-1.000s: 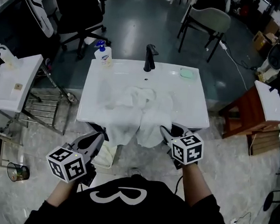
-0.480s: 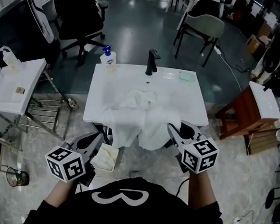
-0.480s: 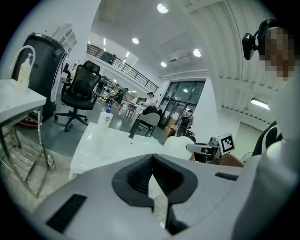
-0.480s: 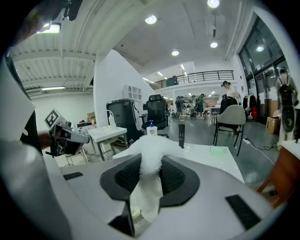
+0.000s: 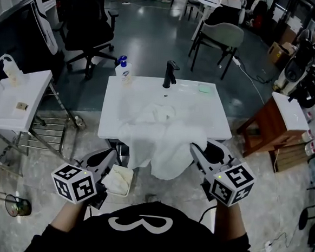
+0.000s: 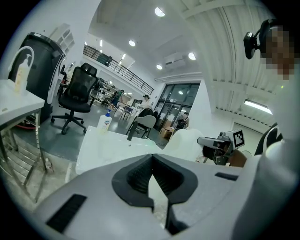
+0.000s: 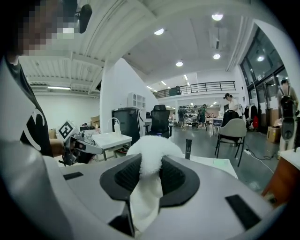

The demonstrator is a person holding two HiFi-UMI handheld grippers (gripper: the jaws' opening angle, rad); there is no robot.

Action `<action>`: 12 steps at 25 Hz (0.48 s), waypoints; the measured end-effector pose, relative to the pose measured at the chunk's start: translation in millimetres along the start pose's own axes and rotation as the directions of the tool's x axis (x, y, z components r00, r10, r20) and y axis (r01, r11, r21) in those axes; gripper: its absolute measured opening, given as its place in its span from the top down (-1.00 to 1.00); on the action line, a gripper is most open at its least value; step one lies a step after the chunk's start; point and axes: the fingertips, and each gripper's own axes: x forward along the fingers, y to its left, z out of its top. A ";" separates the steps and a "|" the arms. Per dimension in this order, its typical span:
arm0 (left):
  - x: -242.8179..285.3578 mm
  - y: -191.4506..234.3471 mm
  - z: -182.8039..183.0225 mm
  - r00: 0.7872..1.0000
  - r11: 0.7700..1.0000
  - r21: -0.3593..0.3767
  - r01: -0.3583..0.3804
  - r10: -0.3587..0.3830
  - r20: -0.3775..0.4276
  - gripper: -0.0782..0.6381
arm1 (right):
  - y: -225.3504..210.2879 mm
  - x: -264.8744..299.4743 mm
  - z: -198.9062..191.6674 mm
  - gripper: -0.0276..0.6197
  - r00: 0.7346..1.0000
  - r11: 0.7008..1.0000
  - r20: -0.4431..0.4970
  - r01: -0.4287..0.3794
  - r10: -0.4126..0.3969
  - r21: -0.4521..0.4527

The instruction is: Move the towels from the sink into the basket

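Right gripper view: my right gripper (image 7: 149, 161) has its jaws pinching the towel (image 5: 159, 142), which hangs over the sink (image 5: 112, 100) front — an easy swing to the basket (image 5: 130, 183). Left gripper (image 6: 152, 159) jaws closed, empty.

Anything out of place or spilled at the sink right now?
One white towel hangs over the sink's front edge, pinched in the right gripper; a second towel lies bunched in the basin. No spill visible.

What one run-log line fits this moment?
right hand-held gripper: shut on towel | towel: draped over sink front edge | left hand-held gripper: shut, empty | basket: below sink
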 end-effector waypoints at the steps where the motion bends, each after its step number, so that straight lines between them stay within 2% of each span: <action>1: -4.3 1.8 -0.6 1.000 1.000 -0.002 0.006 -0.006 0.002 0.76 | 8.2 -2.0 2.8 0.59 1.000 1.000 0.005 -0.007 0.007 0.002; 7: -32.0 20.7 -5.5 1.000 1.000 -0.014 0.014 -0.014 0.008 0.76 | 61.9 -2.6 16.2 0.59 0.996 0.997 0.034 -0.081 0.081 0.010; 12: -65.6 60.0 -13.4 0.999 0.998 -0.055 -0.042 0.043 0.015 0.76 | 106.7 15.4 13.4 0.59 0.989 0.989 0.008 -0.146 0.146 -0.006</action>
